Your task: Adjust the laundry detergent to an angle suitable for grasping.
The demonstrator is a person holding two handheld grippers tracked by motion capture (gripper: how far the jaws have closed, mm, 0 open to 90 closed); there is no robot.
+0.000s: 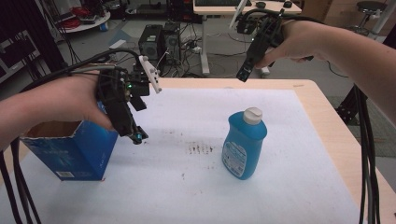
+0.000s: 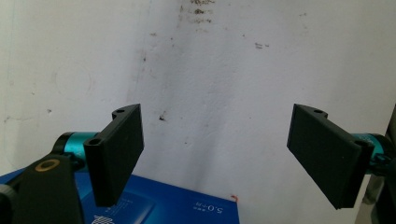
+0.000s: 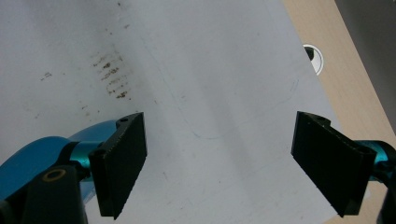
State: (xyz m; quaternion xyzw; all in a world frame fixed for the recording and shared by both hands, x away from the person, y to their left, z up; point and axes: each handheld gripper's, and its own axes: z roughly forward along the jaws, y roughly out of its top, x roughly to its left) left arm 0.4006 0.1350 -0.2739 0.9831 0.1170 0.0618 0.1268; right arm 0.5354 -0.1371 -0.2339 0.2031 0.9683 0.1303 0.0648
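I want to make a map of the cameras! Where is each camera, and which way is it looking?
High view: above the person's side, looking forward and down at the white mat, blue box and blue bottle; both forearms and the left gripper and right gripper show.
Left gripper view: rides the left gripper, looking down at the mat and box; its black jaws stand apart.
Right gripper view: rides the right gripper, looking down at the mat, bottle and table edge; jaws apart.
Shared: the high and right gripper views both show the brown smudges.
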